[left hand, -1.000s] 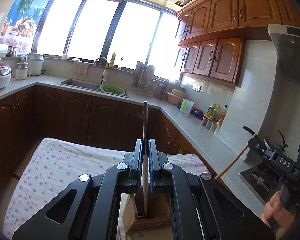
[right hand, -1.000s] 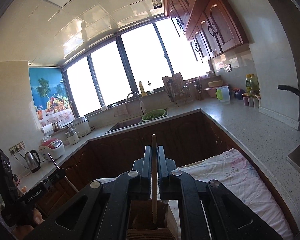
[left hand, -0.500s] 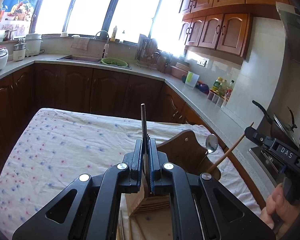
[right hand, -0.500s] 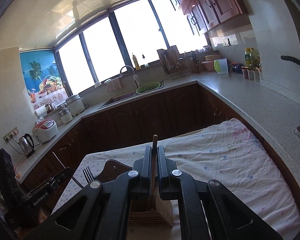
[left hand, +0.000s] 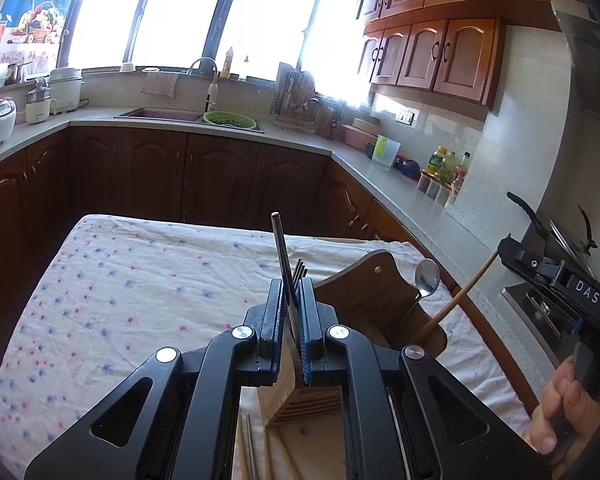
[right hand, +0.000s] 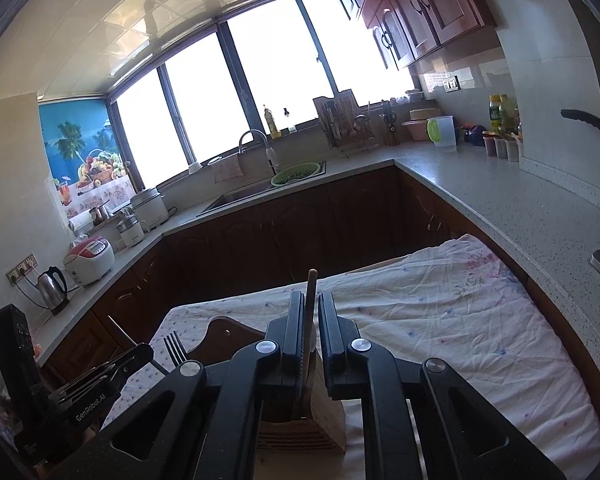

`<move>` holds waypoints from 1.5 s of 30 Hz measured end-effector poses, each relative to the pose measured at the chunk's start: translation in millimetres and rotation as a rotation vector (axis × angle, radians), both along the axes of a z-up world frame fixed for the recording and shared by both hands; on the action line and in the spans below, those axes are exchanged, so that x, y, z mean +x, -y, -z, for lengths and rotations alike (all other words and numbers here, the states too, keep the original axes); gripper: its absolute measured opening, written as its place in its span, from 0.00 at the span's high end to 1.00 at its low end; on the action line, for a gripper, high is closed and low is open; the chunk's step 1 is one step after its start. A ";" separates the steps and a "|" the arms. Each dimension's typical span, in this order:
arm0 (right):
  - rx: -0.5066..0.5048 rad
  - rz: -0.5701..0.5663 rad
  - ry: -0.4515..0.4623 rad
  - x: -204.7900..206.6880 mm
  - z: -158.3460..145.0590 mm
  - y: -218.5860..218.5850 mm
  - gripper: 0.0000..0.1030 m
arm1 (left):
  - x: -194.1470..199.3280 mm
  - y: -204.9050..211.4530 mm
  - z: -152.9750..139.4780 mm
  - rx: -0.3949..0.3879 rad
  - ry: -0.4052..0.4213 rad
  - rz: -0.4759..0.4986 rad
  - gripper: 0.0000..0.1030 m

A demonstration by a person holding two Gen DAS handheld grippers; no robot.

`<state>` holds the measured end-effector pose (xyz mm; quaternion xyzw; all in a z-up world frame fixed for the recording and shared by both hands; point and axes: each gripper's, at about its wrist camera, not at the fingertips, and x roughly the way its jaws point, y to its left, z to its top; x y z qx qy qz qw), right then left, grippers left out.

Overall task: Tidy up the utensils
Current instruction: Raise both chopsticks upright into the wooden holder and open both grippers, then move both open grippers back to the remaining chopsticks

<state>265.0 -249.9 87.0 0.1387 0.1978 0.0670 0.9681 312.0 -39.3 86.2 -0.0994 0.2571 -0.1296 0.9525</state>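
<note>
A wooden utensil holder (left hand: 376, 304) stands on the flowered cloth; it also shows in the right wrist view (right hand: 316, 420). A spoon (left hand: 426, 276) and a fork (left hand: 299, 268) stand in it. My left gripper (left hand: 291, 312) is slightly parted around a metal chopstick (left hand: 279, 248) that leans left, its lower end in the holder. My right gripper (right hand: 310, 332) has its jaws parted around a wooden chopstick (right hand: 310, 292) that stands in the holder; the stick also shows in the left wrist view (left hand: 464, 292).
The table with the flowered cloth (left hand: 140, 280) lies ahead. More chopsticks (left hand: 256, 452) lie on it near me. Kitchen counters (left hand: 412, 196) with a sink (left hand: 160, 114), bottles and a stove (left hand: 540, 304) ring the table.
Both grippers have tilted down over the holder. The right jaws have parted from the wooden chopstick. The left jaws have loosened and the metal chopstick now leans left.
</note>
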 end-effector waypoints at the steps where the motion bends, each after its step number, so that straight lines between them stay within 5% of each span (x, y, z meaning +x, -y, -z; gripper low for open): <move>1: 0.004 -0.005 0.008 -2.0 -1.3 0.1 0.80 | -1.5 -0.9 -0.9 -0.002 -0.001 0.002 0.92; 3: 0.013 -0.008 0.023 -7.3 -4.2 1.0 0.64 | -5.6 -3.3 -2.5 -0.007 -0.002 0.001 0.82; 5: 0.025 -0.007 0.050 -14.9 -8.0 2.3 0.53 | -11.9 -6.4 -4.8 -0.011 0.005 -0.009 0.56; 9: 0.047 0.010 0.100 -31.1 -15.7 8.3 0.22 | -26.6 -13.7 -10.0 -0.014 0.017 -0.017 0.48; 14: 0.060 0.008 0.131 -52.9 -17.6 11.1 0.07 | -50.8 -28.0 -12.6 -0.018 0.028 -0.054 0.33; 29: 0.045 -0.027 0.018 -112.6 30.3 2.8 0.06 | -108.7 -55.4 28.8 0.030 -0.073 -0.091 0.32; 45: 0.019 -0.066 -0.177 -124.5 96.4 -13.0 0.06 | -108.6 -56.1 75.0 0.067 -0.218 -0.090 0.32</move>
